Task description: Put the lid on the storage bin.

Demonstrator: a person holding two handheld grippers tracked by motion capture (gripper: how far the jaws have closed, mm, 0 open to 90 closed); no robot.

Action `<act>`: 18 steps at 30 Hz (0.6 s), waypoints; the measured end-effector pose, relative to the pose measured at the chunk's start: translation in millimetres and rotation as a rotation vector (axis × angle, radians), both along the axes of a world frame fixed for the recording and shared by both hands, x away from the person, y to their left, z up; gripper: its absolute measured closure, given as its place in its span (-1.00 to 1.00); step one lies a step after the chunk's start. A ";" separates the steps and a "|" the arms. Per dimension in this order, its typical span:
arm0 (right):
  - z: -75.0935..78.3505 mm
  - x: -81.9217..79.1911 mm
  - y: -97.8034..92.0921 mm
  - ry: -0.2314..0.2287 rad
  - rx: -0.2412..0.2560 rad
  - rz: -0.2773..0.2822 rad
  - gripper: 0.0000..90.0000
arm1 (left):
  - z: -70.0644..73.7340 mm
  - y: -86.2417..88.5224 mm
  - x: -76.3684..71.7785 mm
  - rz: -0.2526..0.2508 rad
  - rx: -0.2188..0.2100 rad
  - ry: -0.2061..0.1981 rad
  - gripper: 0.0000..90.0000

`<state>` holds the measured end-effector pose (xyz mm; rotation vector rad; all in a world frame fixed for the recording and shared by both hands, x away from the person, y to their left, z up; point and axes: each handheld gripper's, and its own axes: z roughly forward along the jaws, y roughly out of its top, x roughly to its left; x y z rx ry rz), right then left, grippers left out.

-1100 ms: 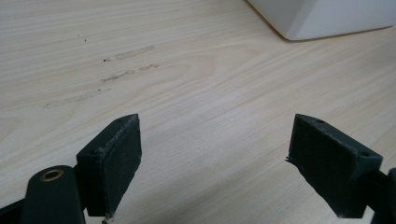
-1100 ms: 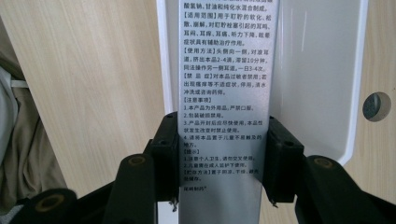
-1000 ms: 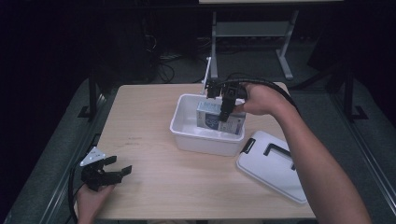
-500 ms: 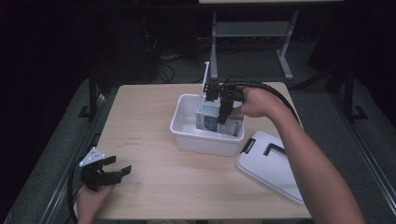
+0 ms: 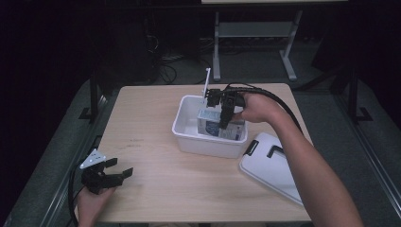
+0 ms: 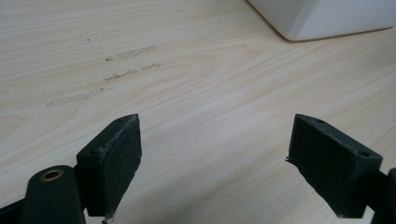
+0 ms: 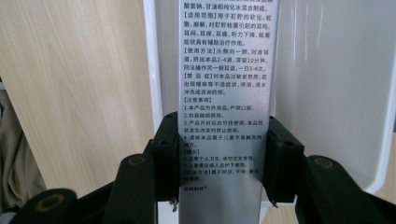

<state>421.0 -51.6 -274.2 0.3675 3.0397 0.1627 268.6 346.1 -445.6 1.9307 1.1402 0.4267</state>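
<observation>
A white plastic bin (image 5: 189, 135) stands mid-table with a white-and-blue carton (image 5: 210, 126) inside it. My right gripper (image 5: 224, 119) reaches down into the bin and is shut on that carton. In the right gripper view the carton's silver printed side (image 7: 224, 70) runs up between the two black pads (image 7: 168, 144), which press it from both sides, with the bin's white wall (image 7: 327, 93) behind. My left gripper (image 5: 124, 174) rests near the table's front left corner, open and holding nothing. Its pads (image 6: 116, 158) stand wide apart over bare wood in the left gripper view.
The bin's white lid (image 5: 269, 165) with black handles lies flat at the right front of the table. A corner of the bin (image 6: 322, 18) shows at the top of the left gripper view. A metal stand (image 5: 255, 33) sits on the floor beyond the table.
The right gripper with the carton has shifted slightly left and lower inside the bin. The left gripper has stayed put.
</observation>
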 end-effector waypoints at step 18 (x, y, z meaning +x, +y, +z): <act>-22.8 4.6 -0.5 0.019 -0.007 -0.006 0.23 | 0.1 0.5 -0.4 0.003 -0.004 0.001 -0.64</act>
